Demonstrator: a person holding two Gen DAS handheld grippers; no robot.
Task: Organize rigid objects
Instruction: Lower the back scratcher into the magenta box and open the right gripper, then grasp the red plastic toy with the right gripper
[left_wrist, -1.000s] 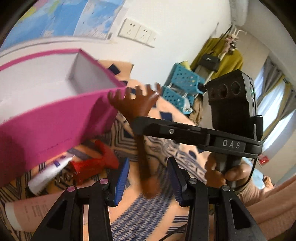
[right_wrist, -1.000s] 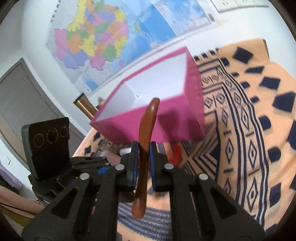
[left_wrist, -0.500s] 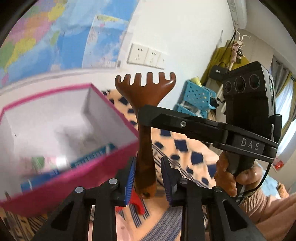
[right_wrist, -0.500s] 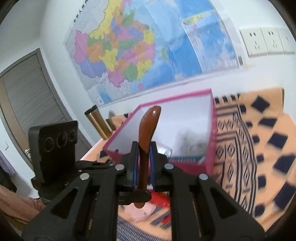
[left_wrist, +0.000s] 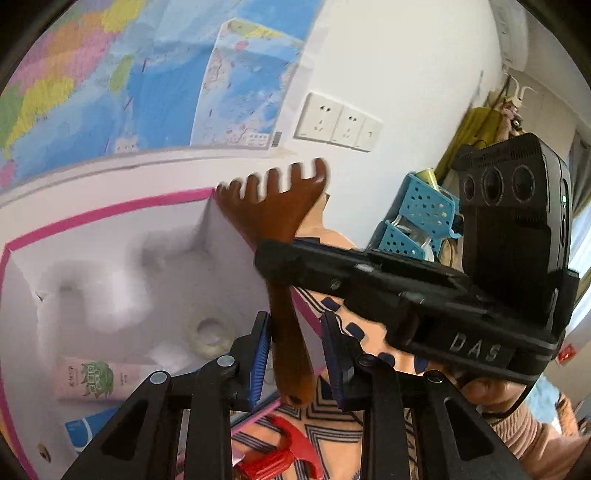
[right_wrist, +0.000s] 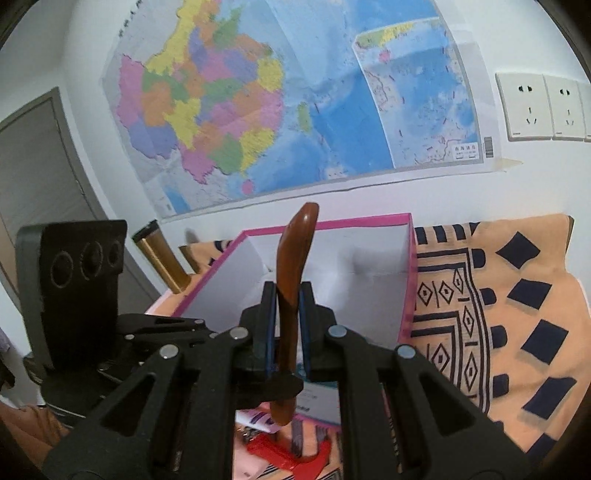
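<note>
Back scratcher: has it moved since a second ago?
Yes. The back scratcher rose from beside the pink box to above its open top.

Brown wooden back scratcher (left_wrist: 275, 221), glossy, with 5 short curved tines fanned at the head, slim handle widening to a rounded end with a small hole. Held upright, head tilted over the near right corner of the pink box (left_wrist: 110, 212). Seen edge-on from the right wrist (right_wrist: 293, 266), gently curved. Box open-topped, pink outside, white inside, resting on patterned cloth; inside lie a pink tube (left_wrist: 99, 380), a blue-and-white tube (left_wrist: 86, 428) and a roll of clear tape (left_wrist: 208, 332).
</note>
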